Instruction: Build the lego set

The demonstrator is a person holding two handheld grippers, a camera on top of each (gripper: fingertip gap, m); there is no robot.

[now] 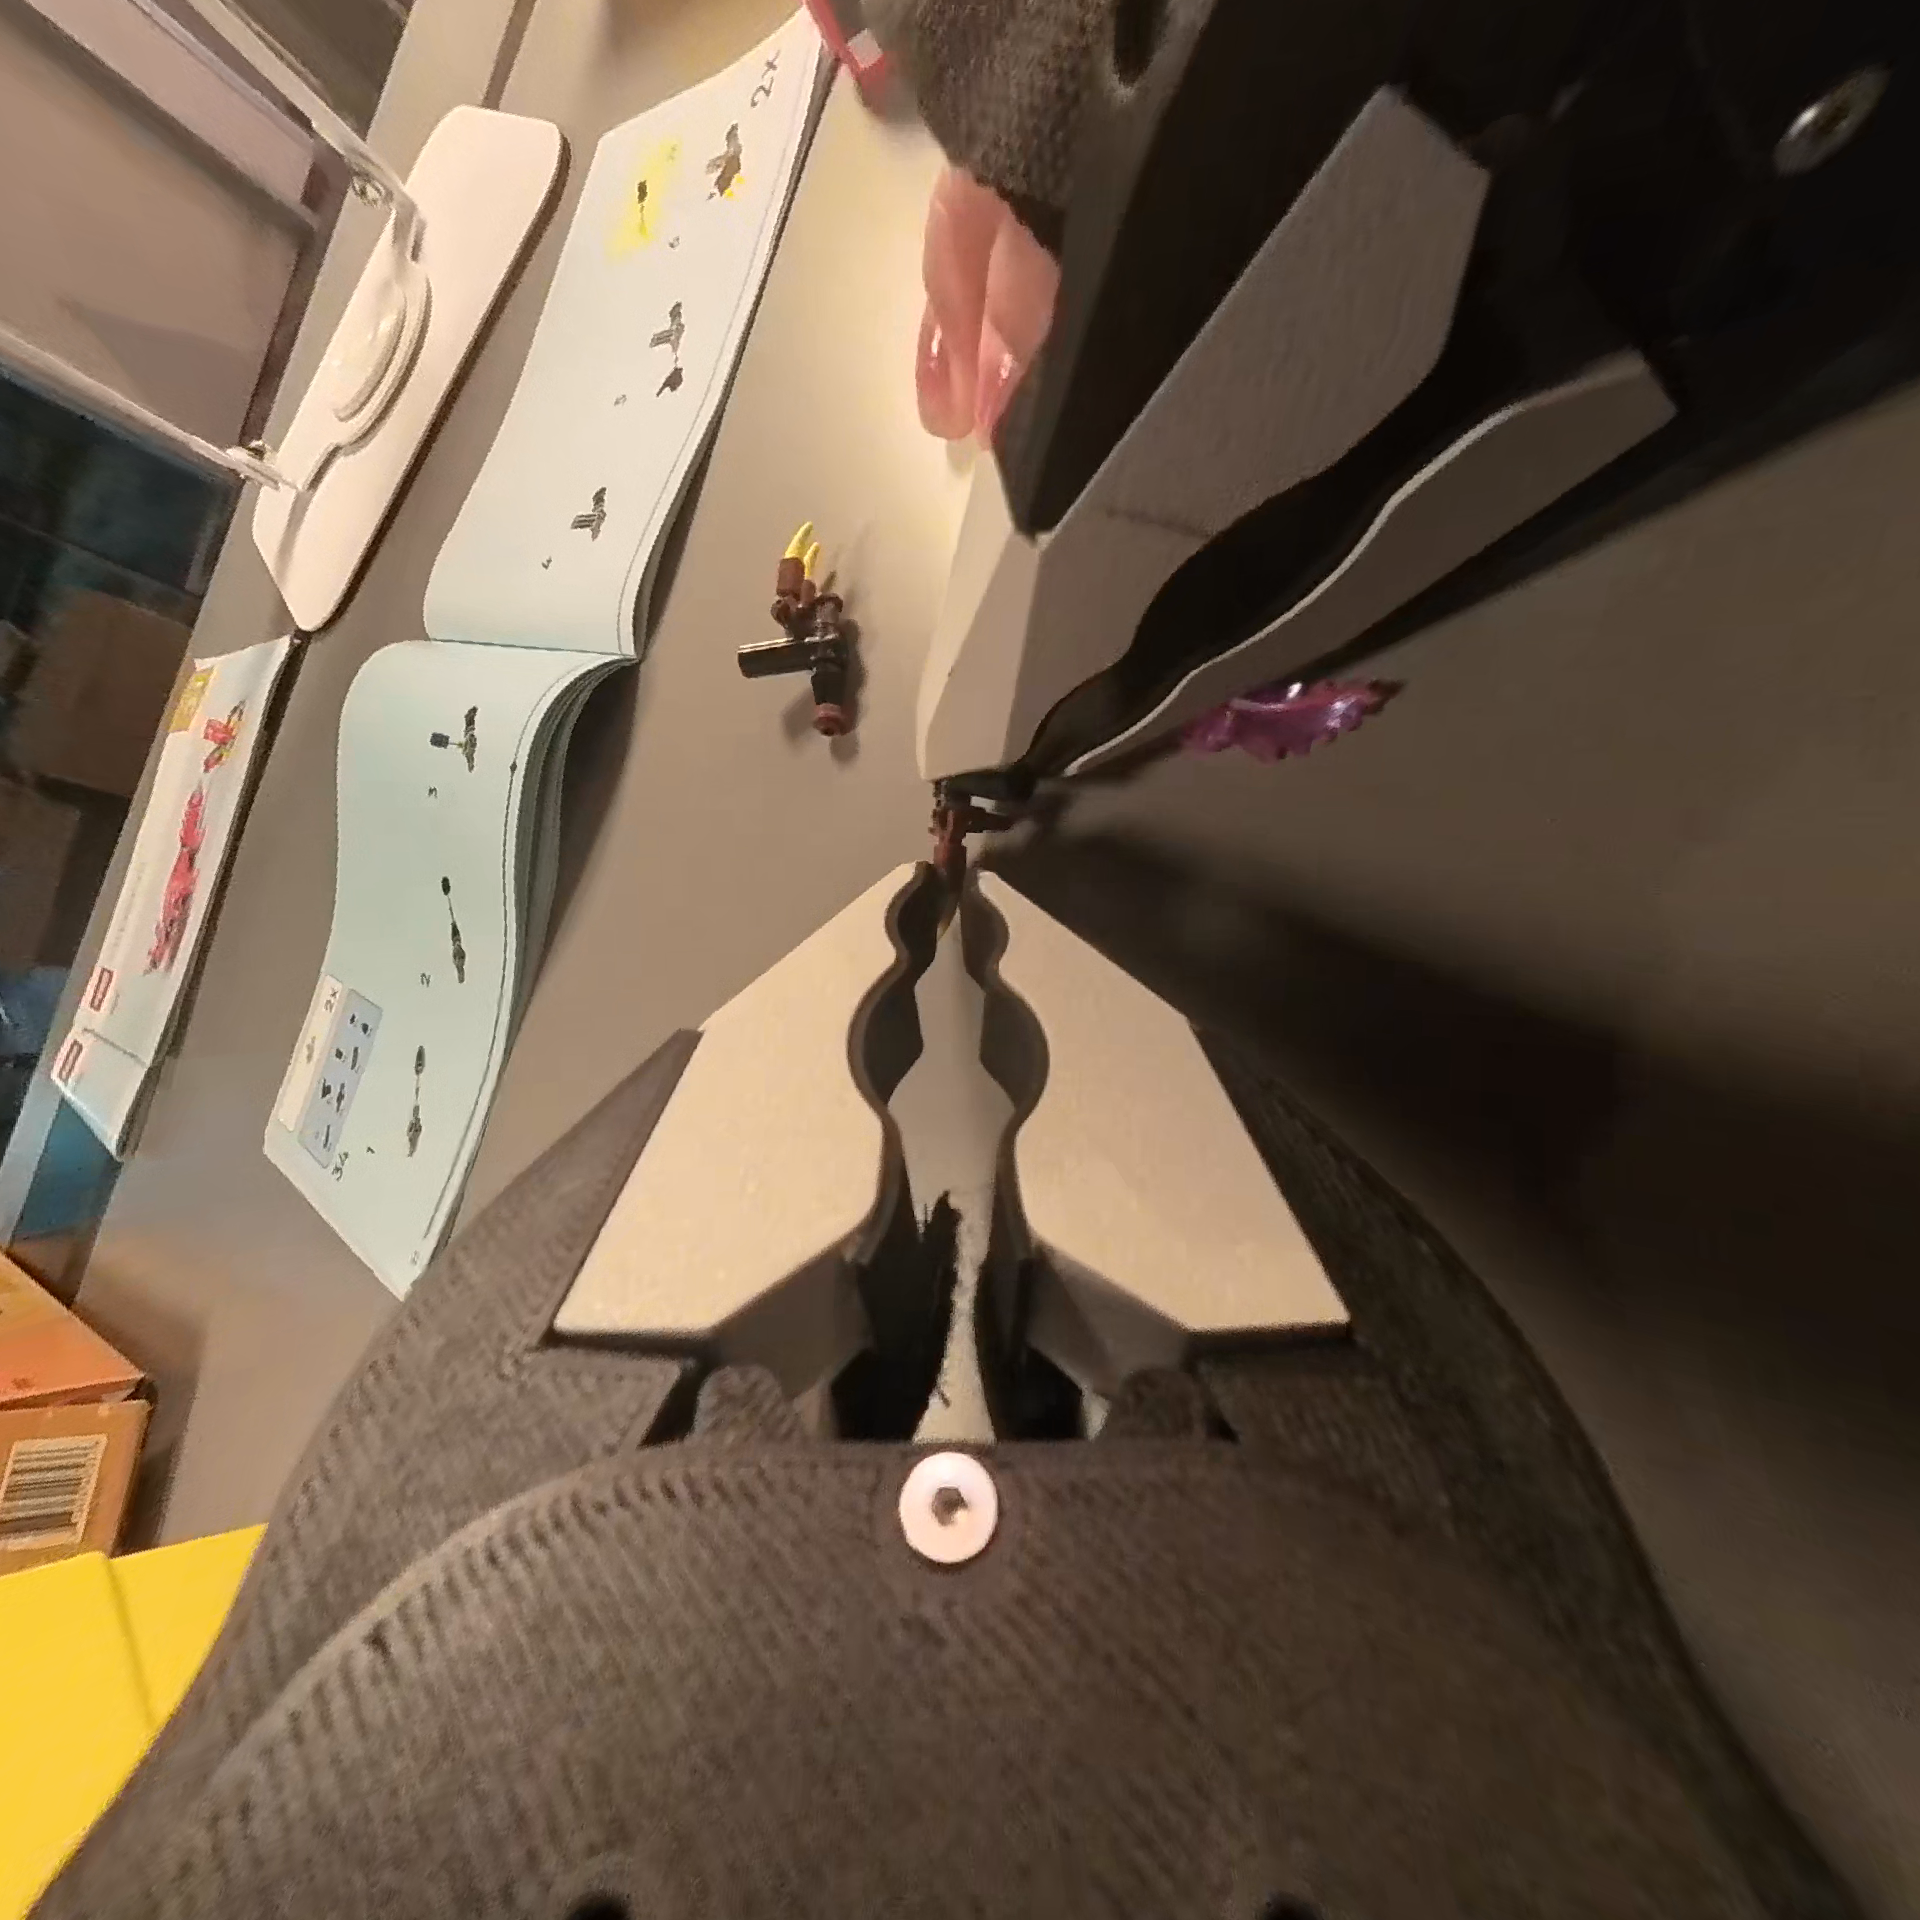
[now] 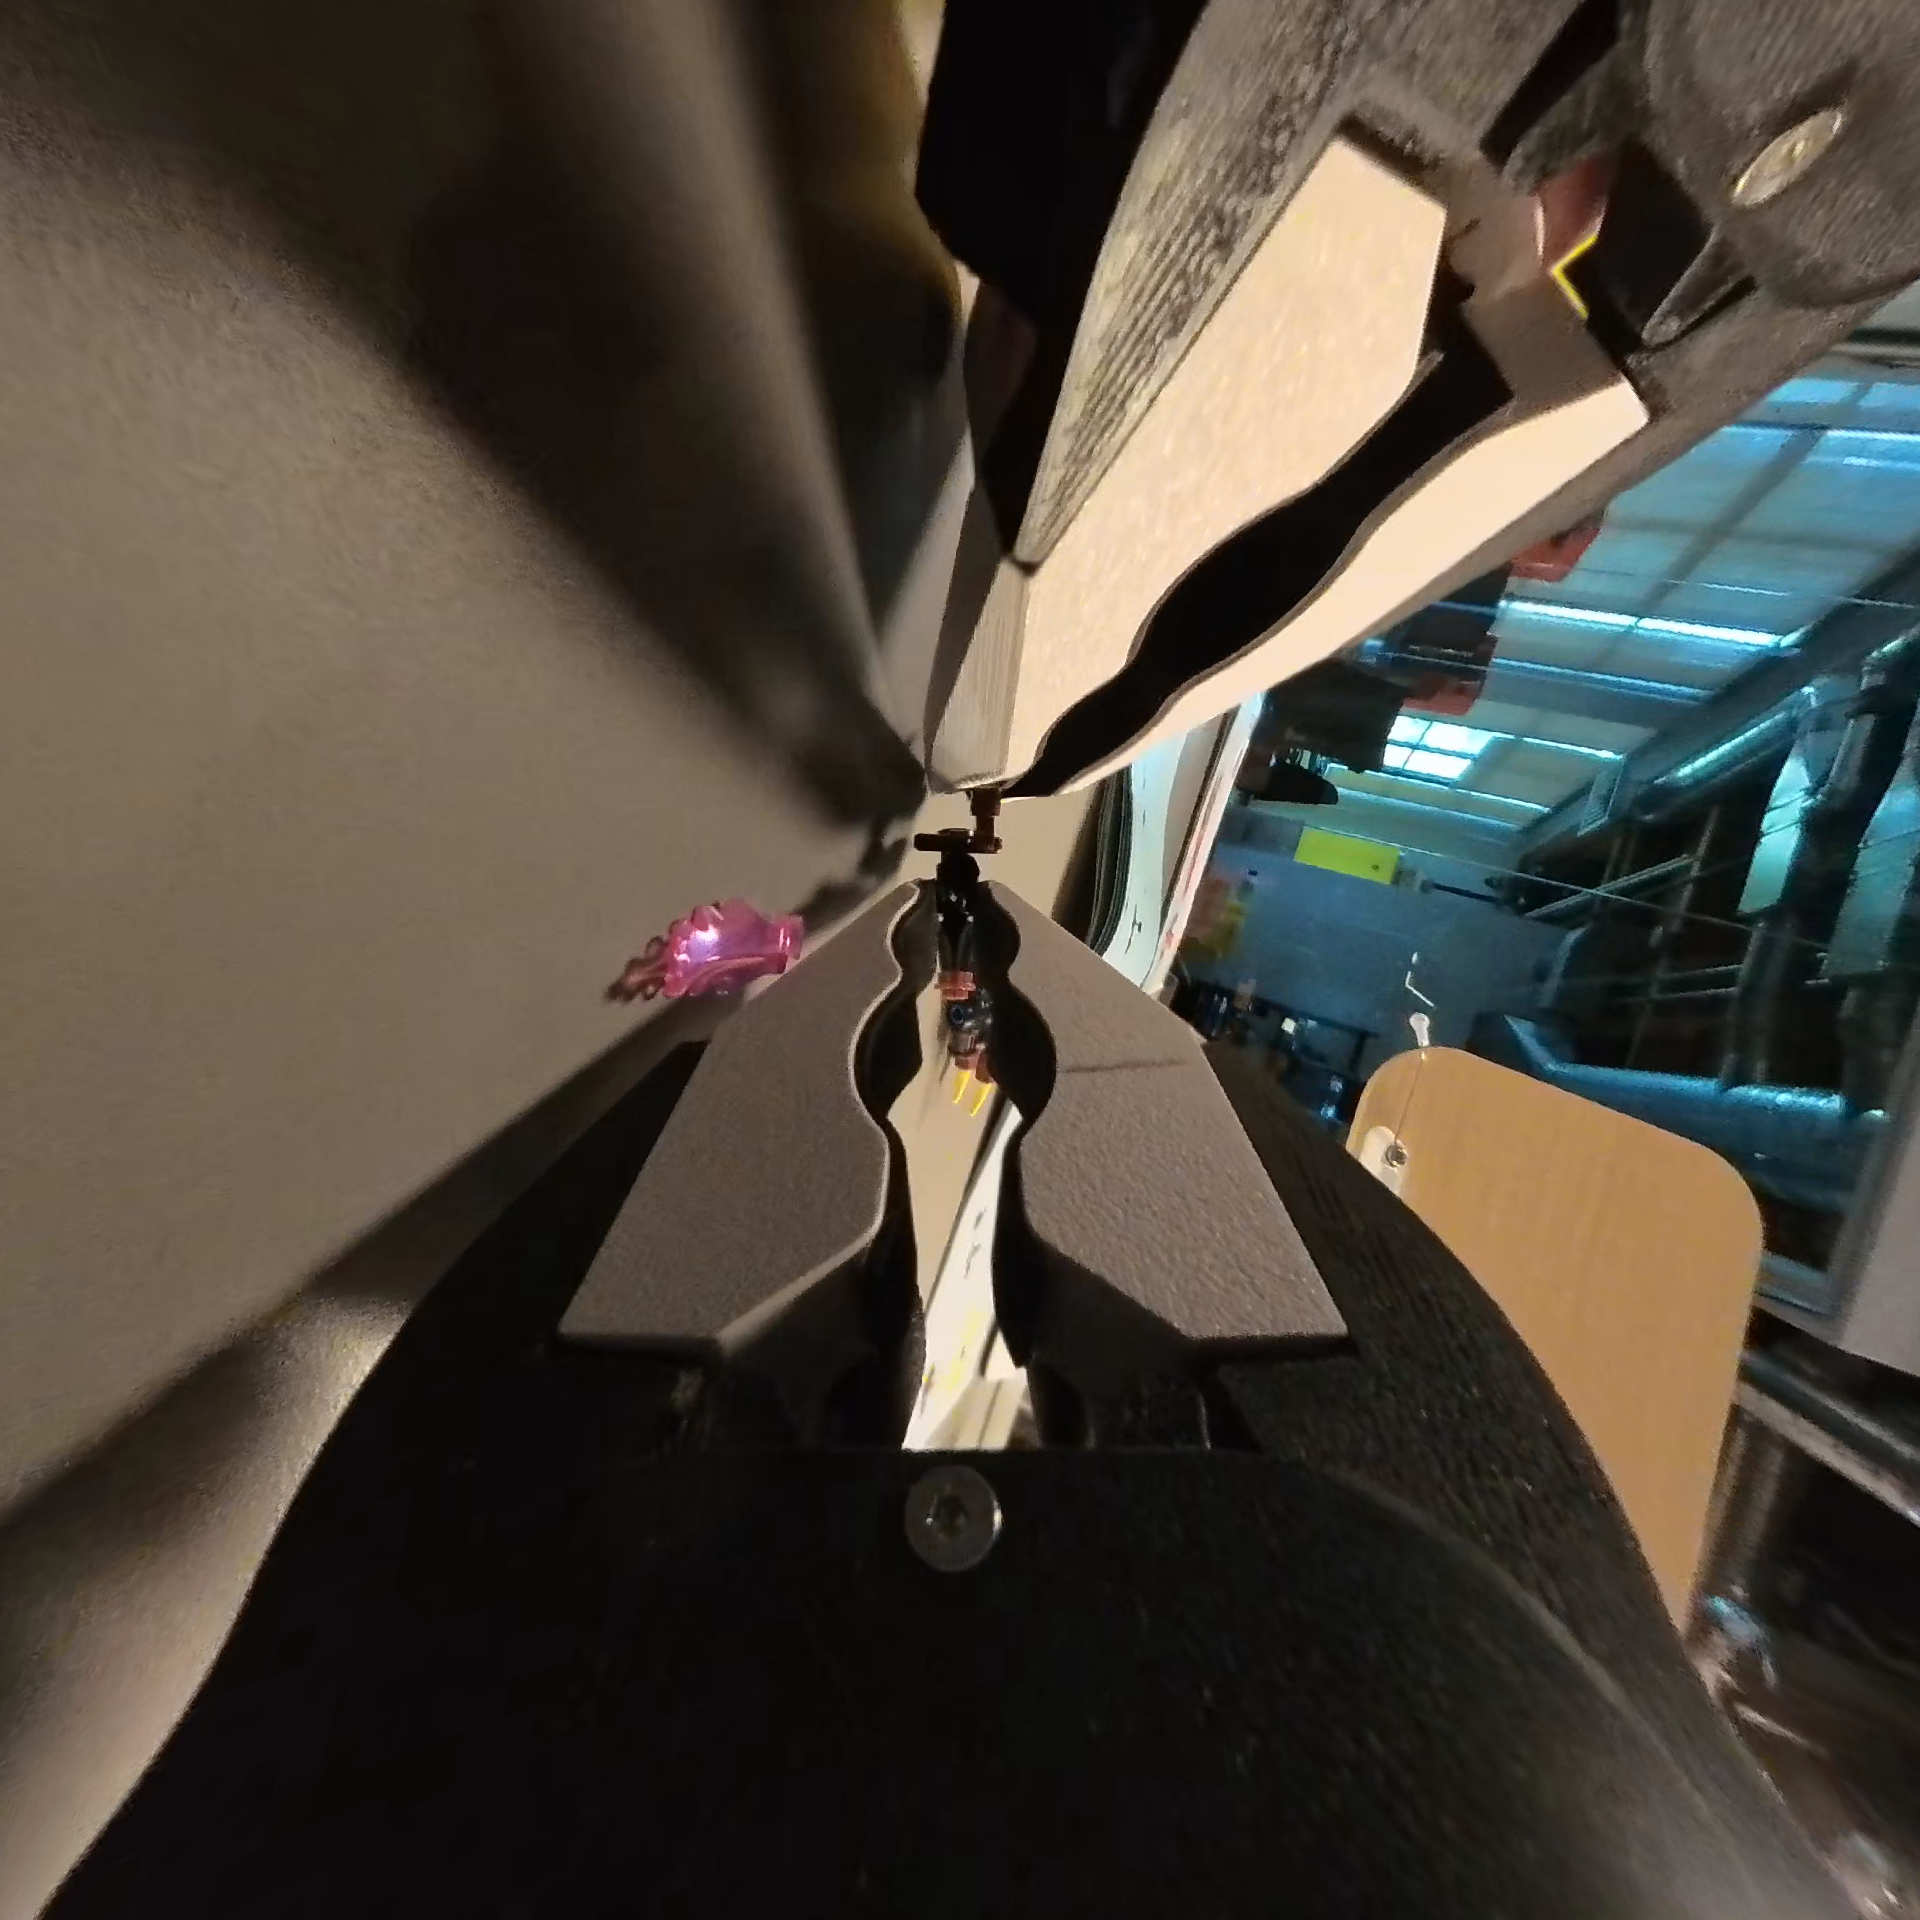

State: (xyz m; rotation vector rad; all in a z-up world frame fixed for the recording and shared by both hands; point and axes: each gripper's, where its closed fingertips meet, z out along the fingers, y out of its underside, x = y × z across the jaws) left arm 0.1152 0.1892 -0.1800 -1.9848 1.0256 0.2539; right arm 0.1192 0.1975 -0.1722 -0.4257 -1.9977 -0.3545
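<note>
My left gripper is shut on a small dark red piece that sticks out past its tips. My right gripper is shut on a small black piece with a short crossbar at its front. The two grippers face each other tip to tip above the grey table, and the two pieces meet between them. The right gripper reaches in from the upper right of the left wrist view. The left gripper comes from above in the right wrist view, holding the dark red piece.
A small dark assembly with yellow claws lies on the table. A translucent purple piece lies beside the right gripper and also shows in the right wrist view. An open instruction booklet, a white pad and a second booklet lie at the left. The tips of both grippers are at nearly the same place.
</note>
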